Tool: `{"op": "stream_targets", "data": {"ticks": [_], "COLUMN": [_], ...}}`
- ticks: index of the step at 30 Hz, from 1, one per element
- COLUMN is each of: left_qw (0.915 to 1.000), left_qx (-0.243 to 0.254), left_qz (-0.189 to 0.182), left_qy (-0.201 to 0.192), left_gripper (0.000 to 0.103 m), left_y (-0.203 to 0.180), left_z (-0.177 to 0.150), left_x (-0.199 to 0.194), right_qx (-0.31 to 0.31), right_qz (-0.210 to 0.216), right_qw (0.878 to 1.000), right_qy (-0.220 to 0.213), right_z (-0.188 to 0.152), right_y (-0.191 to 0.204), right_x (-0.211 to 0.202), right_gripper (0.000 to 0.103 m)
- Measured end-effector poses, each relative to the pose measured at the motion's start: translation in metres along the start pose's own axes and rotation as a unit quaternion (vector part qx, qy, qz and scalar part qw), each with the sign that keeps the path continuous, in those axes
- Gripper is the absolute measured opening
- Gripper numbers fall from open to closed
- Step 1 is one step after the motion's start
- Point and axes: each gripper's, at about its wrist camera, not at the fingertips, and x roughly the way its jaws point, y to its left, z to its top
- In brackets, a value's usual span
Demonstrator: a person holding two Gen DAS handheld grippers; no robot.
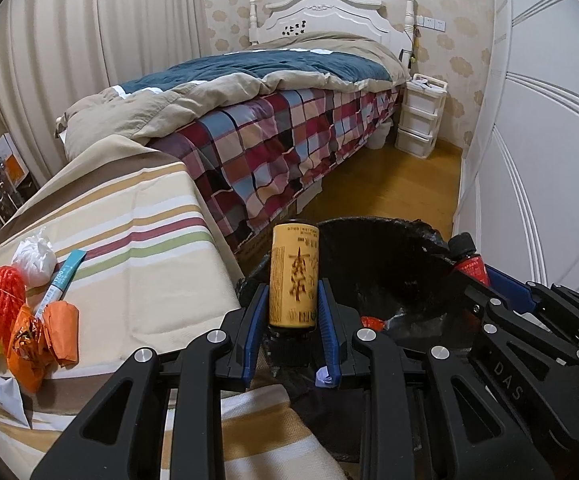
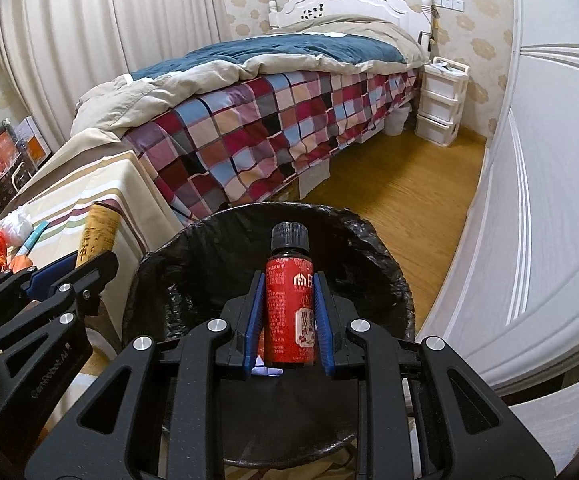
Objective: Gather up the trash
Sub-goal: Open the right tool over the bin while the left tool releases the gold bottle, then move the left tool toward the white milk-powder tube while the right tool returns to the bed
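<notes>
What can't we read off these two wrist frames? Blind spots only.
- Bin contents: mostly dark in both views; the left wrist view shows only a red scrap.
- Yellow bottle cap end: left wrist view, hidden behind the left gripper.
- Red bottle base: right wrist view, hidden behind the right gripper.
- Trash pile on the striped cloth: both views, items overlap, the frame edge cuts it off.
- Label text: too small.

Left gripper (image 1: 293, 300): matte black linkage arms with long cut-out slots and round silver pivot screws; blue pads line the inner finger faces. A small pale lilac scrap sits at the base of one pad, at 5 o'clock.

Right gripper (image 2: 289, 300): same build — black arms, silver screws, blue pads. Seen from the left wrist view, its body bears white lettering "DAS".
</notes>
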Motion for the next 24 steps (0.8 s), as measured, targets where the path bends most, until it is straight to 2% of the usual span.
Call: {"op": "stream_targets", "data": {"ticks": [3,5,6,8,9,11,13,18,24], "left_qw": [1.0,1.0,0.9999,0.9998,0.9997,0.9996,0.9992,0.998,0.9944], "left_qx": [-0.002,-0.005,-0.008,-0.015,-0.018,-0.023,-0.029,-0.045,-0.062], "left_qz": [0.003,0.005,0.006,0.007,0.009,0.014,0.025,0.045,0.086], "left_qy": [-0.001,-0.001,-0.004,-0.008,-0.009,-0.012,-0.013,-0.004,-0.004], "left_gripper": [0.03,0.047,0.052,0.063,0.065,0.073,0.075,0.078,0.08], "left_y": [0.0,0.001,0.003,0.006,0.008,0.012,0.019,0.041,0.074], "left_z": [0.0,-0.001,-0.002,-0.003,-0.004,-0.005,-0.008,-0.018,-0.037], "left_x": [-0.001,-0.002,-0.004,-0.007,-0.009,-0.013,-0.017,-0.027,-0.046], "right_qx": [0.0,-0.001,0.0,0.002,0.004,0.005,0.005,0.004,-0.01], "right_qz": [-0.003,-0.005,-0.006,-0.01,-0.013,-0.018,-0.02,-0.017,0.009], "right_qw": [1.0,1.0,1.0,1.0,1.0,1.0,1.0,1.0,1.0], "right_qy": [-0.003,-0.003,-0.004,-0.004,-0.006,-0.009,-0.011,-0.007,-0.002], "right_z": [0.0,0.0,-0.001,-0.001,-0.002,-0.003,-0.004,-0.009,-0.017], "right_y": [-0.001,-0.001,-0.001,-0.002,-0.002,-0.004,-0.003,0.006,0.034], "right_x": [-0.001,-0.002,-0.002,-0.003,-0.004,-0.006,-0.008,-0.012,-0.02], "right_gripper": [0.024,0.025,0.027,0.039,0.047,0.053,0.063,0.072,0.08]}}
